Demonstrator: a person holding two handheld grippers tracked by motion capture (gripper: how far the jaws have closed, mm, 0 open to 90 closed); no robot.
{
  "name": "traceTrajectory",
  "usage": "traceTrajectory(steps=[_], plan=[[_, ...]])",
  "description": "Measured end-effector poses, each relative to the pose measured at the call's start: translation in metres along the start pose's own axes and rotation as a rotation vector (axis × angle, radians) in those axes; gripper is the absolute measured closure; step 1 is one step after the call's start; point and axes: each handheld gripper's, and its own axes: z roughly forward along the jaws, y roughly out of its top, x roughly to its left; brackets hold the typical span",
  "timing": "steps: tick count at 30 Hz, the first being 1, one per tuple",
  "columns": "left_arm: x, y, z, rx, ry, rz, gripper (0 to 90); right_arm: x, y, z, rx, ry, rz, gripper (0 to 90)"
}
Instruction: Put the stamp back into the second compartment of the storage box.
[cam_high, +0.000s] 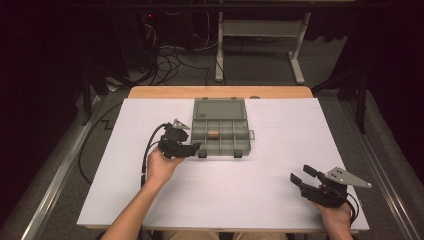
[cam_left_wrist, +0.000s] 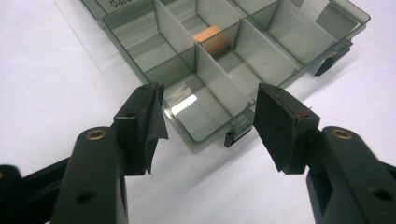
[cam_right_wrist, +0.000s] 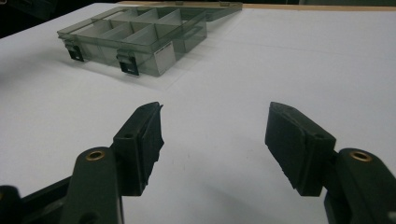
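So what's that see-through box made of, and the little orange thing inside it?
The organizer box looks like smoky grey clear plastic: the white table shows through its glossy walls and dividers, and the floor reflects light. The small orange-tan block in a middle compartment looks matte, maybe wood, cork or rubber; the look leaves that open.

Grey translucent compartment box (cam_high: 220, 134), lid open flat, mid-table (1 orange-brown block (cam_high: 213, 134) inside)
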Motion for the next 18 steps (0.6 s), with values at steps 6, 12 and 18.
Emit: traceTrajectory(steps=[6, 12, 18], plan=[[0.001, -0.008, -0.003, -0.012, -0.006, -0.014, 42.0, 0.000, 0.000, 0.000, 0.000, -0.001, 0.000, 36.6], [0.000, -0.018, -0.007, -0.014, -0.009, -0.020, 41.9, 0.000, 0.000, 0.000, -0.002, -0.003, 0.002, 36.6], [0.000, -0.027, -0.011, -0.048, -0.013, -0.041, 41.8, 0.000, 0.000, -0.001, -0.003, -0.007, 0.002, 36.6]])
